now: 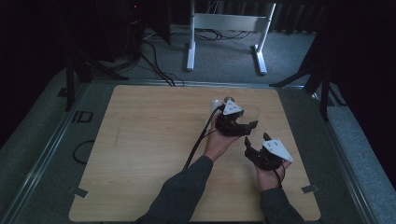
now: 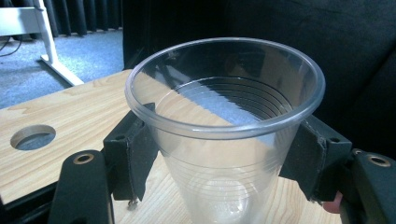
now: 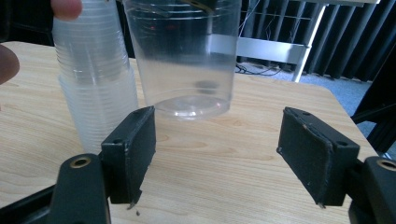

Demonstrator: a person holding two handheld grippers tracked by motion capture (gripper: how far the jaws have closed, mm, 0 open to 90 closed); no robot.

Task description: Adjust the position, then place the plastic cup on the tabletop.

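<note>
Clear cup clamped in left tongs, base cropped; right tongs apart, empty.

We find the high view dim, its corners falling to black. Both gripper views are brighter; the clear plastic cup shows soft glare, near black jaws slightly blurred.

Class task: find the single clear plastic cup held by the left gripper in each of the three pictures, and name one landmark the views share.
High view: clear cup right of centre, at the left gripper.
Left gripper view: centre, clamped between both jaws.
Right gripper view: top centre, beside the cup stack.
Shared landmark: the white desk frame.
</note>
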